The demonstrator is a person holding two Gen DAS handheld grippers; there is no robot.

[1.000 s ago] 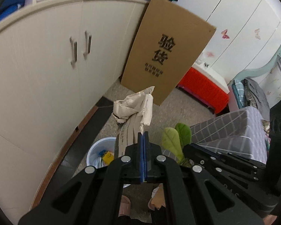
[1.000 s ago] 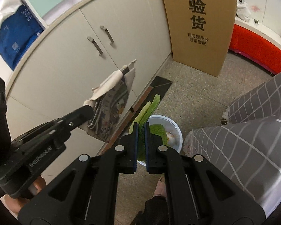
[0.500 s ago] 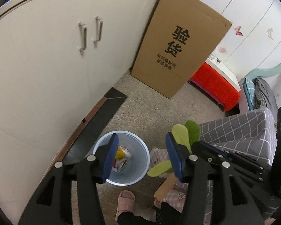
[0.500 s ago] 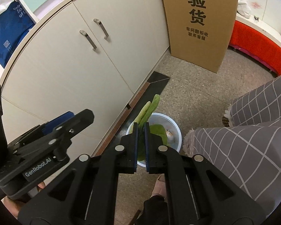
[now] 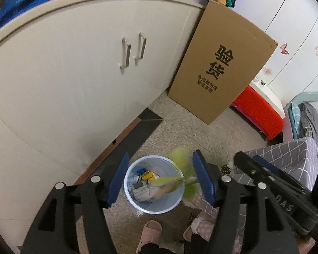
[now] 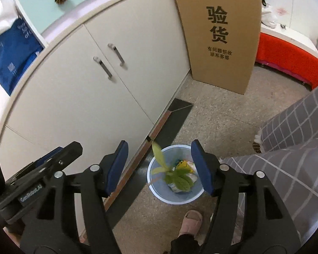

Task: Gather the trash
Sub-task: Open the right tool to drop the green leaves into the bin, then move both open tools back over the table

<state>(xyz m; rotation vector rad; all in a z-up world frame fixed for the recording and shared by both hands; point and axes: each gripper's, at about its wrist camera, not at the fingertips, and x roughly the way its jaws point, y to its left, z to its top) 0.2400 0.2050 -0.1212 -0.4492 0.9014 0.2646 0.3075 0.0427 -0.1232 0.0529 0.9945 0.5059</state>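
Both grippers are held above a pale blue bin (image 5: 154, 184) on the speckled floor, low in the centre of each frame. The left gripper (image 5: 160, 180) is spread wide and nothing is gripped between its blue pads; the right gripper (image 6: 159, 167) is likewise spread wide and empty. A green leafy sprig (image 6: 176, 174) is seen blurred over the bin's mouth, partly across the rim, and whether it has settled cannot be told. Crumpled paper (image 5: 143, 191) and a yellow wrapper (image 5: 148, 175) lie inside the bin.

The sprig is judged light, limp and easily bent; its thin stem would be the place to be pinched, the leaves being likely to tear or slip. The paper is judged soft and crushable, graspable at any fold.

On the tall cardboard box (image 5: 220, 63), upper right of the frame, large black characters "验货" are printed, with smaller lines beneath that are hard to read. "GenRobot.AI" is read on the left gripper's body at lower left of the right view.
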